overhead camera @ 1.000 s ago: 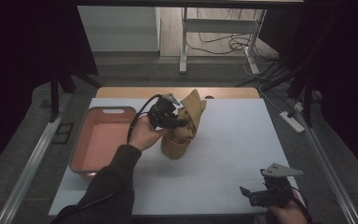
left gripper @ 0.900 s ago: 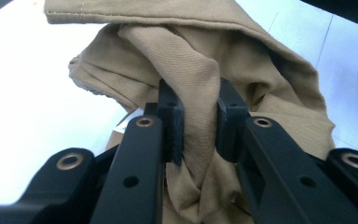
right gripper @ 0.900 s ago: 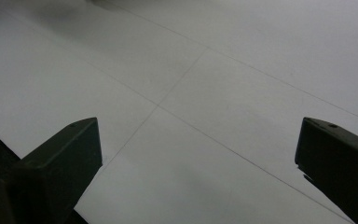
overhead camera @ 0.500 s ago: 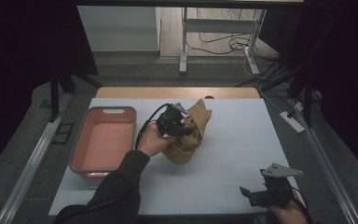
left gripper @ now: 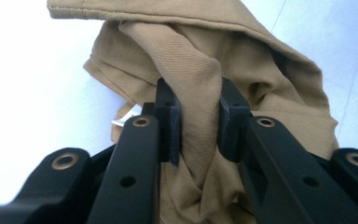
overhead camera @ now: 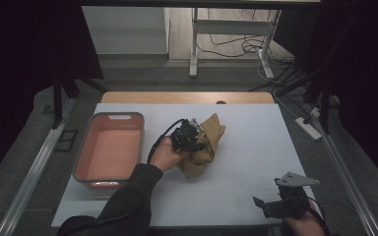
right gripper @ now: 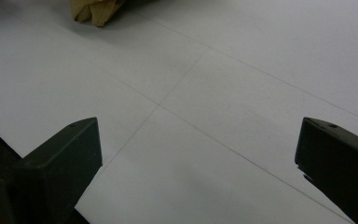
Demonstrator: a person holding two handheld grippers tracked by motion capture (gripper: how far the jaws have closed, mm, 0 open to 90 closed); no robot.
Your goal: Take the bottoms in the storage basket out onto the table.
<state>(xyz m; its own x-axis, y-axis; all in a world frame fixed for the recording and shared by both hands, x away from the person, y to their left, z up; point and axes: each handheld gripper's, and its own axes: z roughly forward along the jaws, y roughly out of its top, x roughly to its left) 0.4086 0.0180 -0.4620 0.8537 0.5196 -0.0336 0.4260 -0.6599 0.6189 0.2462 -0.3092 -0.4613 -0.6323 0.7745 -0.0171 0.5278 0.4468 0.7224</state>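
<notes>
Pinching a tan cloth [left gripper: 200, 70] fold, left gripper [left gripper: 196, 119] (right gripper [right gripper: 198, 154] spread) lifts it upward.

Tan cloth [overhead camera: 204, 147] — crumpled, bunched mid-table beside the tray — one fold pinched upward.

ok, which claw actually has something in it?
The left claw: its jaws are pinched on a fold of the tan cloth at mid-table. The right claw sits at the table's near right edge, jaws wide apart over bare white table.
</notes>
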